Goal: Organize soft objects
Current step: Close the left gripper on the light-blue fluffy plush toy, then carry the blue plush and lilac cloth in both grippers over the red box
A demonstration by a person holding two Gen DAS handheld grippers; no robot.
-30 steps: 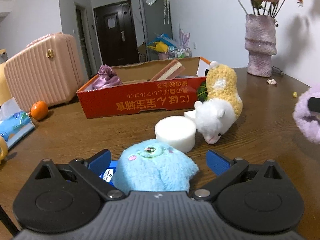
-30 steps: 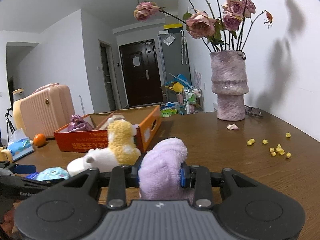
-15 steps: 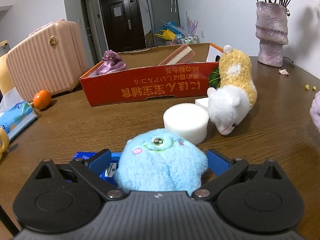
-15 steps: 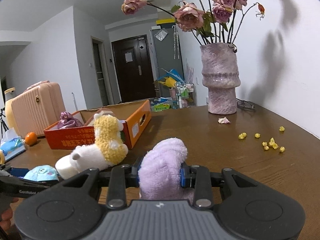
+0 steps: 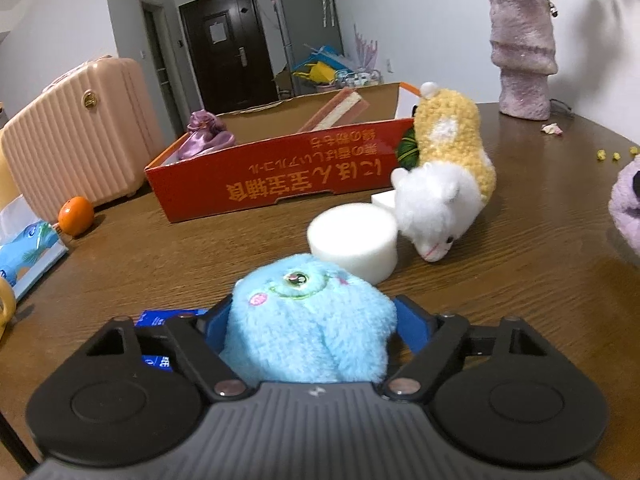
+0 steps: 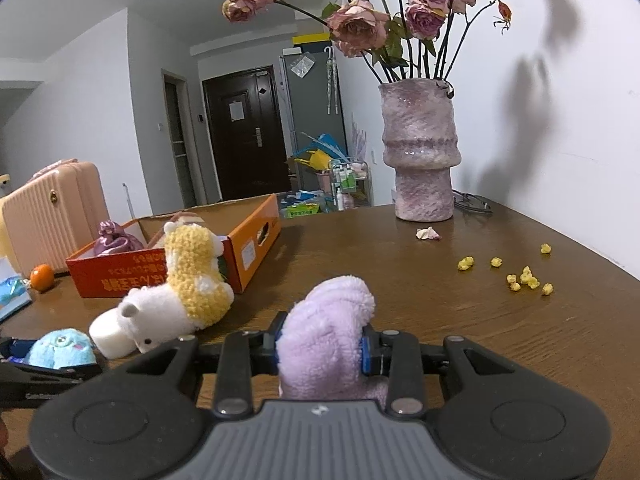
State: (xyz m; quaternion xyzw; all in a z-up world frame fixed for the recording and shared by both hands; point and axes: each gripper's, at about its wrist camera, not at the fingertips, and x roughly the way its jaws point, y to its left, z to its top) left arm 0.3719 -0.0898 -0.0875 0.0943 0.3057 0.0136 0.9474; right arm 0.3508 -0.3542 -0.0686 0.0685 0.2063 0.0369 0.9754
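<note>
The blue plush (image 5: 310,320) is pinched between the closed pads of the left gripper (image 5: 310,322), short of the red box (image 5: 280,176). The white foam cylinder (image 5: 354,236) ahead could be knocked in transit. The purple plush (image 6: 326,332), squeezed by the closed right gripper (image 6: 322,350), could slip if compressed unevenly.

The left gripper (image 5: 310,320) is squeezing a blue plush (image 5: 308,320) between its blue pads, just short of the white foam cylinder (image 5: 354,240), with the red box (image 5: 280,180) lying beyond that cylinder.
</note>
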